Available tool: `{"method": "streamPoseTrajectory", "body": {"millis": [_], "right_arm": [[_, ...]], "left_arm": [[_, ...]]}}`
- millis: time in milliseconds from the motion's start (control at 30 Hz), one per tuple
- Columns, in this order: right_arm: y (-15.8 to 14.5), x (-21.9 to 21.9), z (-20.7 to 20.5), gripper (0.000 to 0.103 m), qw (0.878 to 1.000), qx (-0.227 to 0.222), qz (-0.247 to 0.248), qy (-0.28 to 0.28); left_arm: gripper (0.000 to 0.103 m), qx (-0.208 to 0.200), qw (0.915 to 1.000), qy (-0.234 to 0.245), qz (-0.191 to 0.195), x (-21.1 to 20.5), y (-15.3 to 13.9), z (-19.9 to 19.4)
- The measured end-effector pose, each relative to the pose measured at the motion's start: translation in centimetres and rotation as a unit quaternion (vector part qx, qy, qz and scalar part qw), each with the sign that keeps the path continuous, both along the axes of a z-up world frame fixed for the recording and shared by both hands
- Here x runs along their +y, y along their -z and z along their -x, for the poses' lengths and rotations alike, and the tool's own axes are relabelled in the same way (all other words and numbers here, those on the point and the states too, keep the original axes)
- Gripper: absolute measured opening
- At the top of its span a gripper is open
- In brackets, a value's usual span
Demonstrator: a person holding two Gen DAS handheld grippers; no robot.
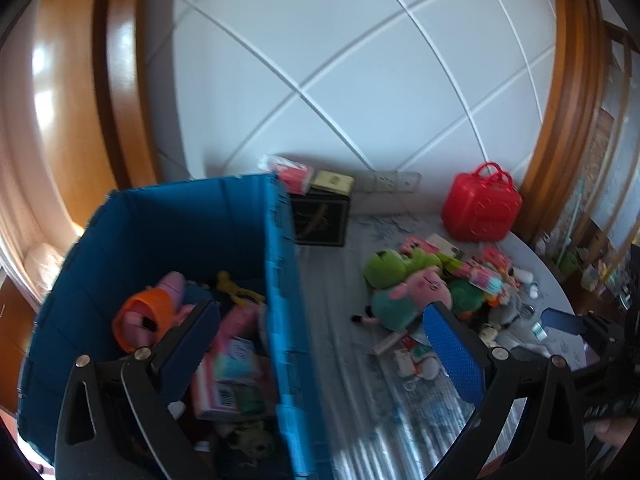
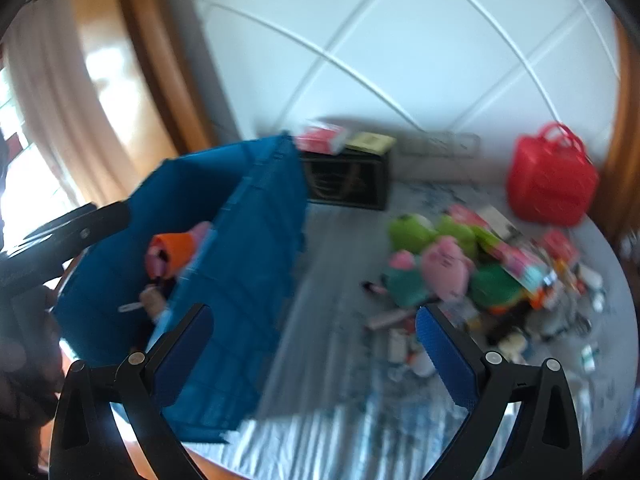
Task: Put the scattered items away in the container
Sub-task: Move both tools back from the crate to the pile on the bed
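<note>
A blue crate [image 1: 280,264] stands at the left of the table and holds an orange toy [image 1: 140,316], pink boxes and other small items; it also shows in the right wrist view [image 2: 248,248]. A pile of scattered toys lies to its right: a pink pig plush [image 1: 412,292], a green plush [image 1: 388,264], packets and small bits. My left gripper [image 1: 320,332] is open and empty, straddling the crate's right wall. My right gripper [image 2: 312,340] is open and empty, above the table beside the crate, near the pile [image 2: 448,268].
A red case [image 1: 480,204] stands at the back right, also seen in the right wrist view [image 2: 552,180]. A black box [image 1: 324,216] with a pink packet on top stands against the white wall. The round table's edge [image 2: 280,464] curves at front and right.
</note>
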State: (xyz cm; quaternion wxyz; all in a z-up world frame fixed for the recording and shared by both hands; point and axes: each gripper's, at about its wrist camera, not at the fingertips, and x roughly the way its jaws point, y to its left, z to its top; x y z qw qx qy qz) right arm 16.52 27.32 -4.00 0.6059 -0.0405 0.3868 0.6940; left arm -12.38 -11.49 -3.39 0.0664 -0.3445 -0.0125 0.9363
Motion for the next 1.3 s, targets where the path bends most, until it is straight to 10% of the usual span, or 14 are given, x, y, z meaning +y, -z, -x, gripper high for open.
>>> {"method": "streamPoseTrajectory", "body": {"millis": [567, 1300], "right_arm": [[17.5, -8.4, -19.2, 0.103, 0.991, -0.011, 0.131, 0.041], [35.1, -6.4, -23.9, 0.103, 0.958, -0.012, 0.288, 0.000]], "left_arm": [[0.103, -0.100, 0.9945, 0.006, 0.031, 15.6, 12.2, 2.4], [0.102, -0.210, 0.9749, -0.023, 0.070, 21.2, 36.2, 12.8]]}}
